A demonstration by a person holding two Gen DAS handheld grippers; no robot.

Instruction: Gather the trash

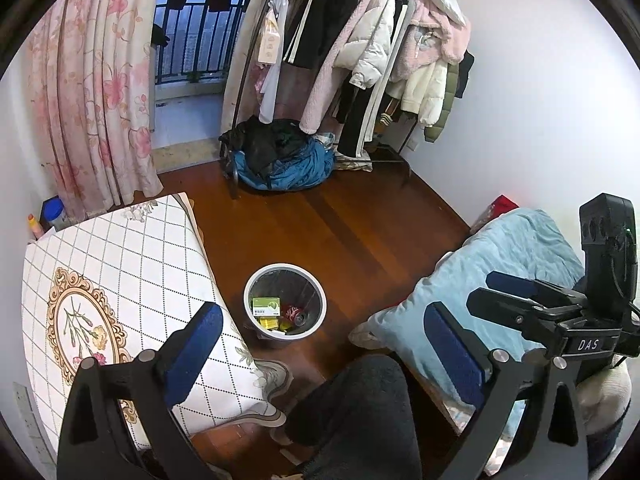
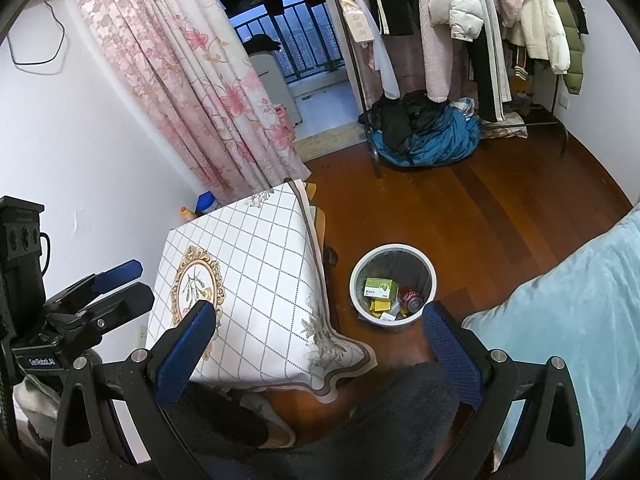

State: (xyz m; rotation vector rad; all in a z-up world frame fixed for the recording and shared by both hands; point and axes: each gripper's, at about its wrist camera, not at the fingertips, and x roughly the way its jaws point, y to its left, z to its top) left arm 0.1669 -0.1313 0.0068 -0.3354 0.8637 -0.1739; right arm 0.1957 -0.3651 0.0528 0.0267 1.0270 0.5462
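Observation:
A white trash bin (image 1: 285, 266) (image 2: 392, 247) with a dark liner stands on the wooden floor between the table and the bed. Inside lie a green box (image 1: 266, 306) (image 2: 380, 288), a red can (image 1: 294, 314) (image 2: 412, 298) and yellow wrappers. My left gripper (image 1: 322, 312) is open and holds nothing, hovering above and short of the bin. My right gripper (image 2: 318, 310) is open too, with nothing between its fingers. Each gripper shows at the edge of the other's view: the right gripper (image 1: 480, 290) over the bed, the left gripper (image 2: 146, 280) by the wall.
A table with a white checked cloth (image 1: 120, 280) (image 2: 248, 272) stands left of the bin, a bed with a light blue blanket (image 1: 500, 260) (image 2: 580, 320) to the right. A person's knee in dark trousers (image 1: 352, 408) is close below. A clothes rack and a pile of clothes (image 1: 280, 160) stand behind.

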